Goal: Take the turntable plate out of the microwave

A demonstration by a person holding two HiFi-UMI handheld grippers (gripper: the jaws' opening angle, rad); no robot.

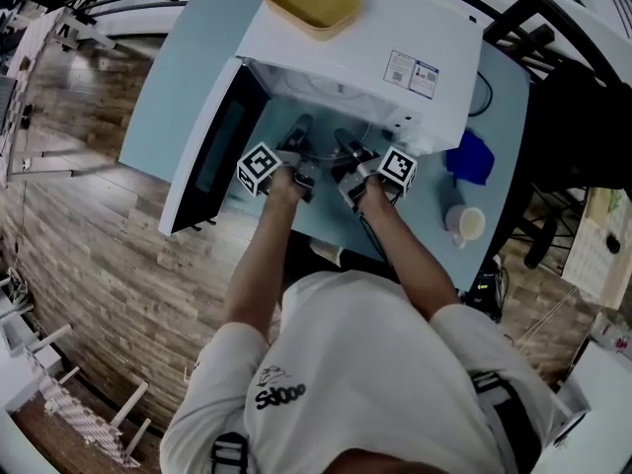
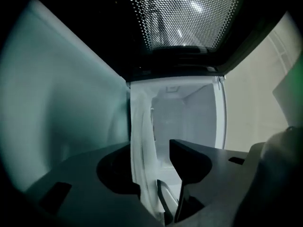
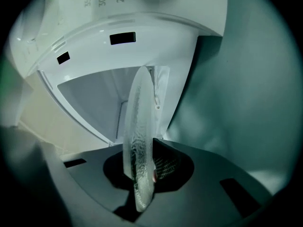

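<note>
- Your right claw point(image 3: 142, 167) is shut tight on the rim of the clear glass turntable plate point(image 3: 138, 126).
- Your left claw point(image 2: 156, 160) is wide open. The plate's rim point(image 2: 142, 141) sits in the gap, close to one jaw, and the other jaw stands apart from it.
- The plate reaches ahead of both claws, toward the open mouth of the white box microwave point(image 1: 375, 47).
- Only one claw holds the plate now. Glass is smooth and heavy, so I think the loose side could dip and slide out.
- If it slips, it could hit the pale blue-green table point(image 1: 188, 77) under your claws and break.
- The dark open door point(image 1: 212, 151) is just beside your left claw. A bump there could jolt the plate.
</note>
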